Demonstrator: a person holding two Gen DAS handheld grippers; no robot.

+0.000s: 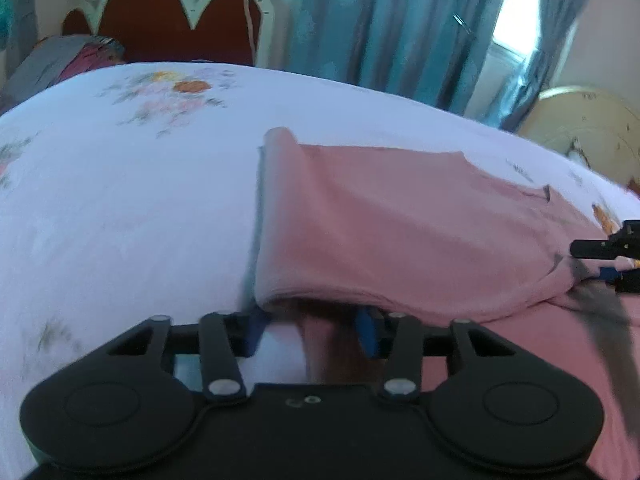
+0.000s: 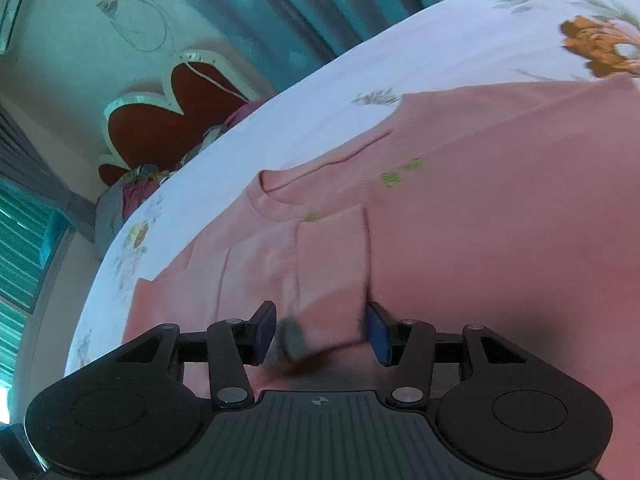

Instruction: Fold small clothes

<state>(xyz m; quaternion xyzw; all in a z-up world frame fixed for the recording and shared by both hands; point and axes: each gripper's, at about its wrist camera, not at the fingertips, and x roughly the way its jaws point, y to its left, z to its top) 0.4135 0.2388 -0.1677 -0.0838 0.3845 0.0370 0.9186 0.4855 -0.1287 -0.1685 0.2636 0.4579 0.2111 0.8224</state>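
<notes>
The left gripper (image 1: 316, 330) has its jaws spread wide, a raised fold of the pink shirt (image 1: 400, 224) draped just over its blue fingers (image 1: 370, 332). The shirt lies on the flowered bedsheet (image 1: 120, 200), toward its right side. The right gripper (image 2: 322, 332) is also released, its jaws straddling a folded pink flap (image 2: 332, 256) of the shirt.

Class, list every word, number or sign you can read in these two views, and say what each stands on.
Green print on the pink shirt: too blurred to read.
Small crosshair sign on the right gripper body: a symbol, no words.
Nothing else carries legible text.
</notes>
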